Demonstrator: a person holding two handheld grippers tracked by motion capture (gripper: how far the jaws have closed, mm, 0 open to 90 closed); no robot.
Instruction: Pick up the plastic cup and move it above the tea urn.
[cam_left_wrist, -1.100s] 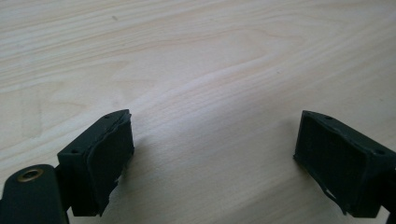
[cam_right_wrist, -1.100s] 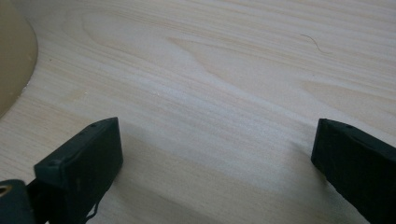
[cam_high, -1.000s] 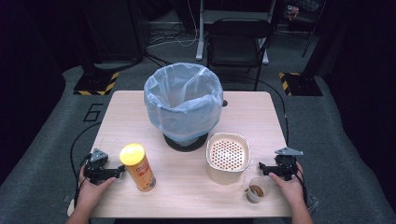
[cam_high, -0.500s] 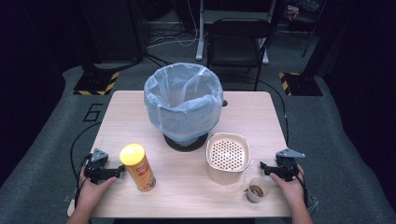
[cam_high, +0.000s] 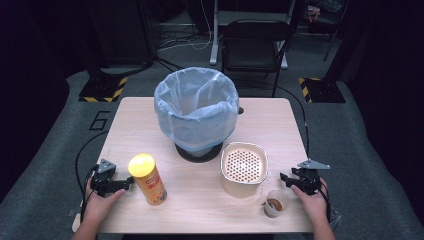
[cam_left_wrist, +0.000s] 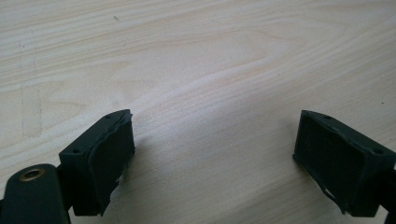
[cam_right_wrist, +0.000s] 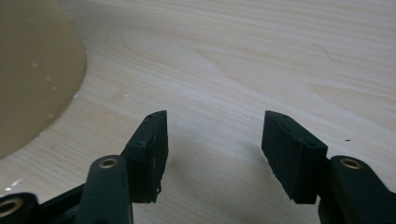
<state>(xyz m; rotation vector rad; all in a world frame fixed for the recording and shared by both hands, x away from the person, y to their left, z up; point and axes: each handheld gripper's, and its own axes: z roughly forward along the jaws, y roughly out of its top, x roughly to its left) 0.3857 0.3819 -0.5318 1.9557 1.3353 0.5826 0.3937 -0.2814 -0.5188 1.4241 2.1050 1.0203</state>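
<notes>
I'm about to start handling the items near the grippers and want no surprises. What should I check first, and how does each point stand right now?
1. Left gripper open, nothing between the jaws: ok.
2. Right gripper open, nothing between the jaws: ok.
3. Yellow-lidded can upright, just ahead of the left gripper, untouched: ok.
4. Small cup upright beside the right hand, something brown inside: ok; what it holds, cannot tell.
5. Cream perforated container close to the cup, little room between: not ok.
6. Bag-lined bin open on top: ok.
</notes>
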